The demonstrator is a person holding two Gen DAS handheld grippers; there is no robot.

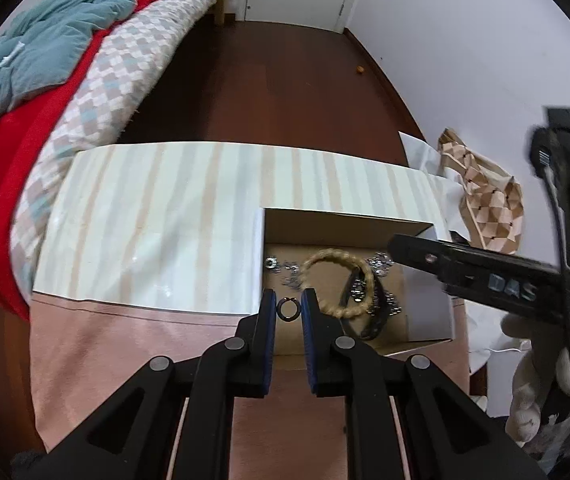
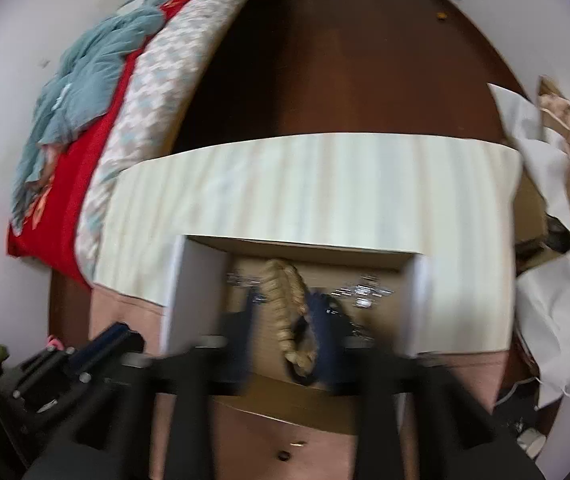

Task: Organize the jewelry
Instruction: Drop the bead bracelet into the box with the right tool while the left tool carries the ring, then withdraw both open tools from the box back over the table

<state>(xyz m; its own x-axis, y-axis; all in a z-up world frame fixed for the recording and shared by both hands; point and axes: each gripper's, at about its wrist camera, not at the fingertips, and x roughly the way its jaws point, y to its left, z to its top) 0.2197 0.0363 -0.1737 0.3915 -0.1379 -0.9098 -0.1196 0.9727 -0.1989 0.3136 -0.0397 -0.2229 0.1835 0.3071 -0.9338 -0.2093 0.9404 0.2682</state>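
An open cardboard box [image 1: 429, 320] stands on the table and holds a blonde braided band [image 1: 339, 278], dark bands [image 1: 369, 320] and silver jewelry [image 1: 281, 270]. My left gripper [image 1: 288, 312] is open at the box's front left, with a small dark ring [image 1: 287, 309] between its fingertips, not clamped. My right gripper [image 2: 281, 328] is blurred, open, low over the box [image 2: 189, 280] with the braided band [image 2: 289, 312] between its fingers. It also shows in the left wrist view [image 1: 485, 272]. A small dark bead [image 2: 283, 457] lies on the table before the box.
The table has a striped cloth [image 1: 157, 216] over a pink cover [image 1: 125, 344]. A bed with red and blue bedding [image 1: 45, 80] is on the left. White paper and a patterned bag [image 1: 485, 208] lie to the right. Dark floor [image 1: 269, 80] lies beyond.
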